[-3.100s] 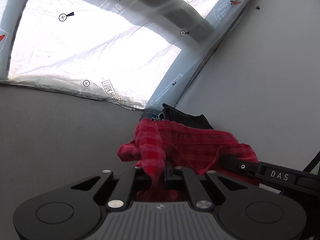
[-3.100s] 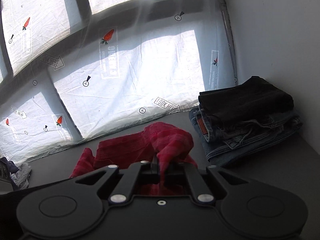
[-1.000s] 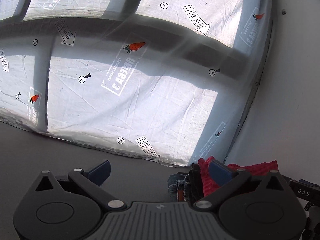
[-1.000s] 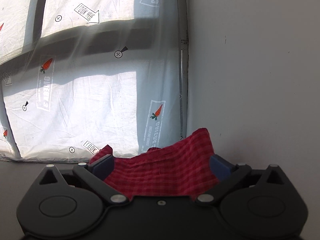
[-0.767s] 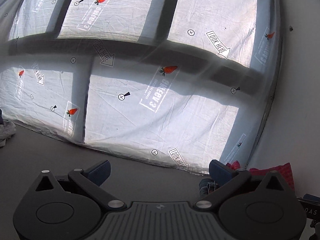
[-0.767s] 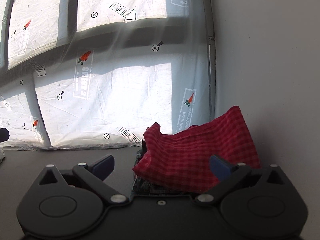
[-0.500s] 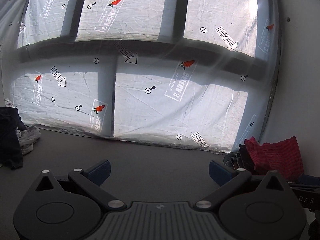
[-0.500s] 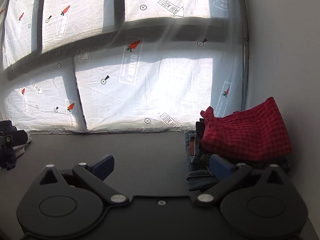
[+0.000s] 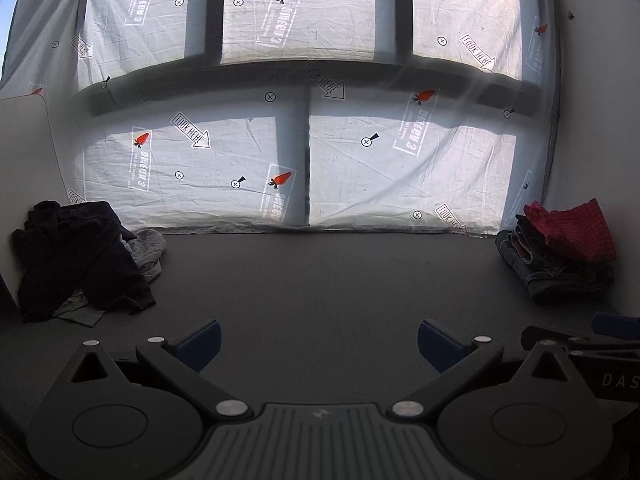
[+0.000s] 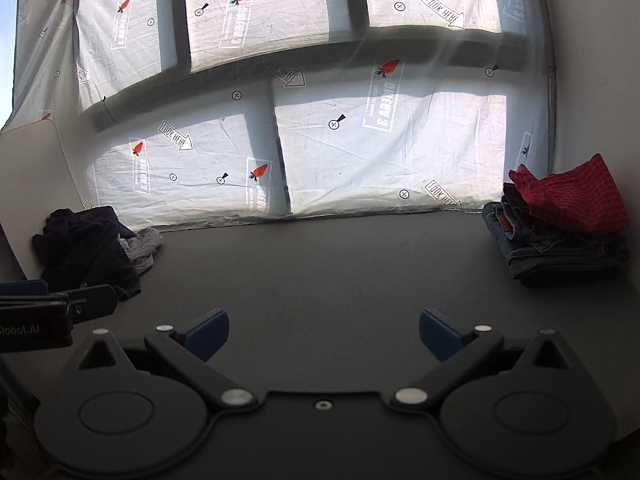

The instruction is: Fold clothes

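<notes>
Matt dark grey tabletop (image 9: 320,280), creased translucent printed plastic sheeting (image 9: 400,168) glowing with backlight, woven red checked cloth (image 10: 576,196) over stitched blue denim (image 10: 560,248), soft dark crumpled fabric (image 9: 76,252), matt black plastic gripper bodies with shiny metal pins

Unfolded clothes heap (image 9: 84,256) far left on table (image 9: 320,280), folded stack (image 9: 560,252) far right (checked piece (image 9: 576,228) on top), printed sheet (image 9: 304,128) behind both

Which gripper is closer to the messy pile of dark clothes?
Left. The left gripper is on the same side as the dark clothes pile; the right gripper is farther over, nearer the folded stack. Neither touches the pile.
</notes>
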`<state>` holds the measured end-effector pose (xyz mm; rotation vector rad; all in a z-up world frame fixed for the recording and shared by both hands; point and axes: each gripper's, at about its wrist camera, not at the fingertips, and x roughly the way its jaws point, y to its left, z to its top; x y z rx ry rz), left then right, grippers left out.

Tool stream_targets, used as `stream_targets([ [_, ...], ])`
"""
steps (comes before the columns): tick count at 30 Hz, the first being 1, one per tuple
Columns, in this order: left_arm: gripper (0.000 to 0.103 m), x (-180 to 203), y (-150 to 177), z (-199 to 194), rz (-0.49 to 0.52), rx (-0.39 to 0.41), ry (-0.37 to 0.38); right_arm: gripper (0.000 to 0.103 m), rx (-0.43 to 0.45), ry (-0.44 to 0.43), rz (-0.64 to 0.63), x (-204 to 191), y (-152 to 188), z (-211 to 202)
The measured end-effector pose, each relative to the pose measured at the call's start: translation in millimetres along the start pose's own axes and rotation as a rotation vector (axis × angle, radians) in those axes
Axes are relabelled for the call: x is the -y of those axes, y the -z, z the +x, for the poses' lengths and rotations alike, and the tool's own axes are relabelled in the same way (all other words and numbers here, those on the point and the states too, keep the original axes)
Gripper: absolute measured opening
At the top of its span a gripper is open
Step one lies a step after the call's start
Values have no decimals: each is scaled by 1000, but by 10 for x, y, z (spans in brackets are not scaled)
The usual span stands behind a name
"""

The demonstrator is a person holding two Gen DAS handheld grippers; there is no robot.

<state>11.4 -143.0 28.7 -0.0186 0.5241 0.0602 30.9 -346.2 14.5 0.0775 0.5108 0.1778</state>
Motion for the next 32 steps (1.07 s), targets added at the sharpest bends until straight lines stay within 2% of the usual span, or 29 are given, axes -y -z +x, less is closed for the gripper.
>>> stream_targets([
  [5,103,-316,157,-207,-34,-89,-33,103,-67,7,-4,-339,204,-274],
  [11,103,-522,311,-304,-24,-130,-58,103,-126,20,-43,-614,390,-329],
  [20,103,-646,304,-314,-20,-126,-69,103,-115,26,-58,-736,391,-327],
  [32,103,-569,311,-322,-12,-125,-46,103,-113,46,-55,-697,375,-318],
])
